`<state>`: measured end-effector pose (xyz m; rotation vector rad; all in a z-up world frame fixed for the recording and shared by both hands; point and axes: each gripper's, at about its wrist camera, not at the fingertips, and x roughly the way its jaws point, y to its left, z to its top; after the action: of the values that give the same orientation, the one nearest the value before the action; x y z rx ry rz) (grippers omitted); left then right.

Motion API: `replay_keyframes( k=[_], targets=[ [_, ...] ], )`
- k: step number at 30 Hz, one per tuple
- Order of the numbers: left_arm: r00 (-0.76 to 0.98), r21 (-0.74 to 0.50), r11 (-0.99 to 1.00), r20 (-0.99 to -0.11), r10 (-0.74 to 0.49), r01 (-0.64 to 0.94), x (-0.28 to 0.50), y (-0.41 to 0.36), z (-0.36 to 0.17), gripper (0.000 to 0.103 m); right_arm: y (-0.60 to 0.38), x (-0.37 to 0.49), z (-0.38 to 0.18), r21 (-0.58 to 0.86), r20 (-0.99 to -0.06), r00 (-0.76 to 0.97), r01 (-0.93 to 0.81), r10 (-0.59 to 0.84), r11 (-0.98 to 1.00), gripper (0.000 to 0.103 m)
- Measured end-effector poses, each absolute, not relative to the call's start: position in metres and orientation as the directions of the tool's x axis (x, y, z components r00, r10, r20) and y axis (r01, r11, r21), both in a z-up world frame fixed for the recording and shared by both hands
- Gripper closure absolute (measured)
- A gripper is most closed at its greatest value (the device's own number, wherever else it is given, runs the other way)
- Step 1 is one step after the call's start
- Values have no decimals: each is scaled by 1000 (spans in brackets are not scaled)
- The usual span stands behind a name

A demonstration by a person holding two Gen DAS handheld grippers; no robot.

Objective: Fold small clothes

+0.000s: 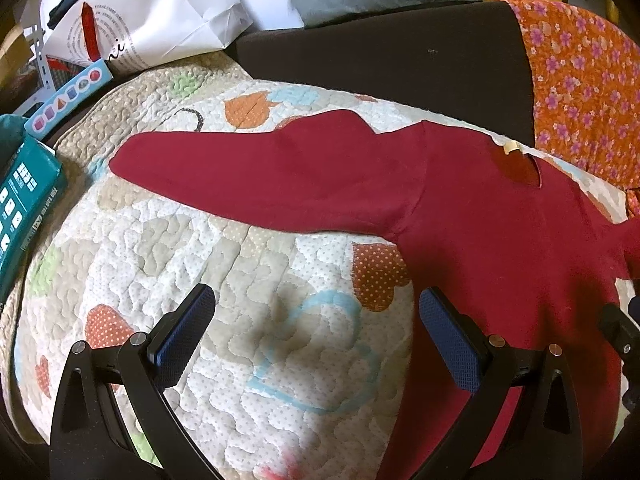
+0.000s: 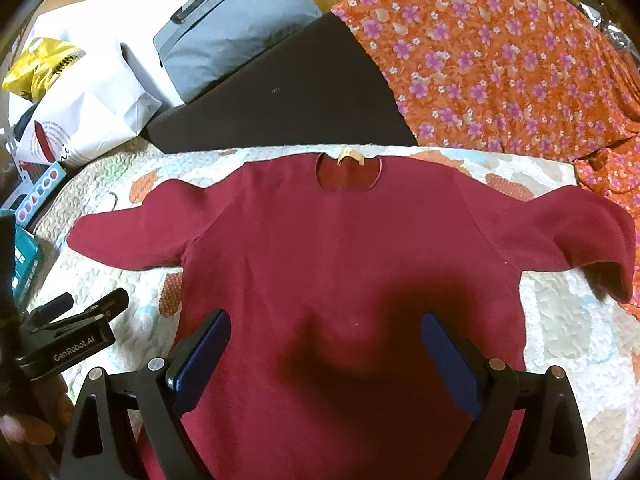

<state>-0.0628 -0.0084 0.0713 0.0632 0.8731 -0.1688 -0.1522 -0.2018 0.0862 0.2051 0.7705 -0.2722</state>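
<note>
Our wide-open, empty left tool (image 1: 316,320) hovers nearest the dark red long-sleeved shirt's (image 2: 340,248) left sleeve (image 1: 260,172), stretched crosswise ahead

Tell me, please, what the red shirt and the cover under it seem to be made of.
The dark red long-sleeved shirt looks like a soft matte knit, perhaps cotton jersey: it lies limp, without shine. The quilted bedcover under it looks like padded cotton fabric: wavy stitch lines puff its surface, and dotted patches are sewn in. The exact fibres cannot be told.
</note>
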Motion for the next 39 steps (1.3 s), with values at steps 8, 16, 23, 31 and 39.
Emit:
replay_keyframes(
  k=[8,16,23,31,39],
  targets=[
    [621,-25,990,-776,-105,136,-51,1,67,1,-198,-144,84,78,-703,691,309,-168,948,8],
    [609,-24,998,-791,-55,59,-22,32,74,1,-196,-130,79,83,-717,682,286,-142,955,8],
    [598,-8,998,-801,29,-59,25,80,81,1,-200,-125,72,120,-720,686,277,-109,953,8],
    [535,-117,949,-843,61,-292,91,163,62,19,-199,-113,58,134,-746,662,255,-73,958,8],
    [542,-258,897,-840,-25,-358,126,193,39,35,-204,-102,46,154,-766,641,253,-46,955,8]
  ],
)
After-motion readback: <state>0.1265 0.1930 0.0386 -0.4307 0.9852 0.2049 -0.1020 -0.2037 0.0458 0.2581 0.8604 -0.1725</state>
